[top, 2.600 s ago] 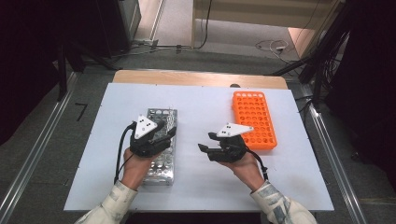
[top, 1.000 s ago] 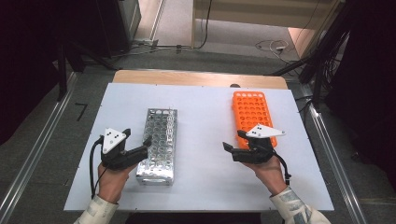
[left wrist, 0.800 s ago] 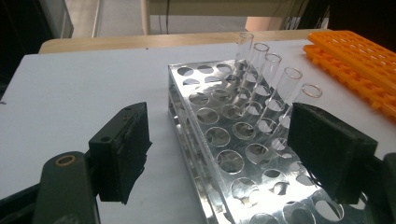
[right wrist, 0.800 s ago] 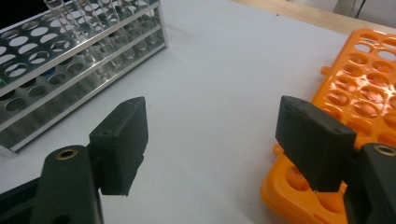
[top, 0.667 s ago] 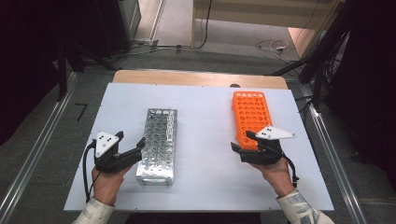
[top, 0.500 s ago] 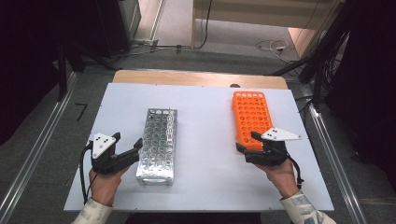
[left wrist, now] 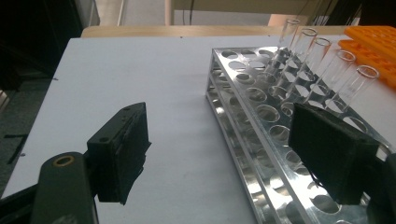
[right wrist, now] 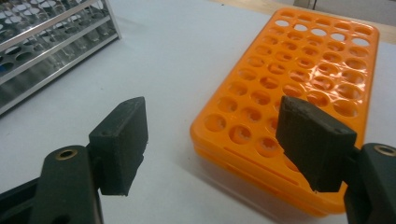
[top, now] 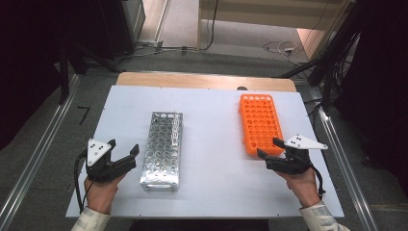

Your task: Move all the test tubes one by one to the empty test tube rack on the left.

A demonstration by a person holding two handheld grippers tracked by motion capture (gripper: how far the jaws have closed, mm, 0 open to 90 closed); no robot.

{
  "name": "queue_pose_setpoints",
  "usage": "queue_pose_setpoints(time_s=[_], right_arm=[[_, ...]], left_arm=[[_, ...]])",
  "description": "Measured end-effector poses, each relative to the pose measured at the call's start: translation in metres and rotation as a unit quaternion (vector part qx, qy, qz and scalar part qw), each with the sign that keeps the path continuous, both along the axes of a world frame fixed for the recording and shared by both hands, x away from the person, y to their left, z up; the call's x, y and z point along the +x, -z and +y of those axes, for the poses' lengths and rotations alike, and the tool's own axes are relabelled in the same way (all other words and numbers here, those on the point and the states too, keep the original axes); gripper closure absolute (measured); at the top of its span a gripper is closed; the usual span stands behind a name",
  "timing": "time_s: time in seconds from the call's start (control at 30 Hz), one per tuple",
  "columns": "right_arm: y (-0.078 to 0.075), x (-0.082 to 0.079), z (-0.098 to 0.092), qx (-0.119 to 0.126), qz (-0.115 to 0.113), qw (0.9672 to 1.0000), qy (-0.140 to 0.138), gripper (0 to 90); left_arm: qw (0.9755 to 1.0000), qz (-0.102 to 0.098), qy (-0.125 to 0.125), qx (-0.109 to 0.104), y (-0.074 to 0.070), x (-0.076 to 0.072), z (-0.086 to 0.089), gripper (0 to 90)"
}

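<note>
Tubes (left wrist: 322, 60) stand in the metal rack (top: 162, 149) just ahead-right of the left gripper (top: 124, 155), jaws wide, empty. Rack's long axis runs away from it. Right gripper (top: 269, 149), also open, faces the orange rack (top: 260, 120).

Just beside the left gripper (top: 124, 159) stands a rack (top: 162, 149) of bright polished metal, its perforated plates mirror-glossy and full of reflections. The tubes (left wrist: 327, 70) seated in it, beyond that gripper's tips, look like clear, smooth glass or plastic. Right in front of the right gripper (top: 267, 149) lies a tray (top: 261, 122) of orange plastic, smooth with a soft sheen. Both grippers are matt black plastic, their pads (right wrist: 122, 142) dull and slightly rough. Under them the worktop (top: 211, 125) is a smooth, matt white sheet edged by pale wood.
</note>
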State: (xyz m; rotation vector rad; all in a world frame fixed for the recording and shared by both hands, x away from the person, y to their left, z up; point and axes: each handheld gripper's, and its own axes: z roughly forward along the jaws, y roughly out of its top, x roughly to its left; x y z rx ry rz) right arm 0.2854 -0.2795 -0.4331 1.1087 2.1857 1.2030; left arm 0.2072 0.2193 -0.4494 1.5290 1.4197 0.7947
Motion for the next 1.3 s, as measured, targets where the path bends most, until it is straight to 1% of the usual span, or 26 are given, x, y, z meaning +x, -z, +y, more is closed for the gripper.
queue_pose_setpoints(time_s=[0.23,0.33,0.43,0.47,0.6,0.67,0.83,1.03,1.13,1.23,1.3], right_arm=[[0.003,-0.003,-0.014,0.0,0.001,0.9999,0.016,23.6],[0.003,-0.004,-0.019,0.001,0.003,0.9998,0.021,23.5],[0.005,-0.005,-0.024,-0.008,0.002,0.9996,0.027,23.6],[0.006,-0.005,-0.026,-0.007,0.003,0.9996,0.029,23.5],[0.008,-0.007,-0.035,-0.012,0.003,0.999,0.043,23.3],[0.01,-0.007,-0.04,-0.015,0.005,0.9985,0.053,23.3],[0.015,-0.009,-0.054,-0.018,0.008,0.9971,0.073,23.3],[0.023,-0.01,-0.071,-0.019,0.022,0.9944,0.102,23.4],[0.029,-0.01,-0.08,-0.023,0.03,0.9921,0.12,23.0],[0.038,-0.009,-0.091,-0.036,0.035,0.9884,0.143,19.6],[0.049,-0.006,-0.098,-0.041,0.053,0.9845,0.162,19.2]], left_arm=[[1.0,0.006,-0.003,0.005,0.003,-0.002,0.003,19.9],[1.0,0.004,-0.004,0.006,0.003,-0.005,0.004,19.9],[0.9999,0.004,-0.007,0.006,0.004,-0.006,0.006,19.9],[0.9999,0.005,-0.009,0.006,0.004,-0.006,0.007,19.9],[0.9999,0.008,-0.013,0.005,0.006,-0.009,0.011,19.8],[0.9998,0.006,-0.014,0.008,0.006,-0.01,0.012,19.9],[0.9996,0.01,-0.025,0.008,0.009,-0.012,0.017,19.9],[0.9994,0.014,-0.03,0.012,0.013,-0.015,0.019,19.9],[0.9992,0.019,-0.033,0.01,0.016,-0.015,0.02,19.8],[0.9987,0.028,-0.042,0.007,0.023,-0.012,0.021,18.3],[0.9981,0.045,-0.041,0.007,0.029,-0.008,0.021,18.3]])
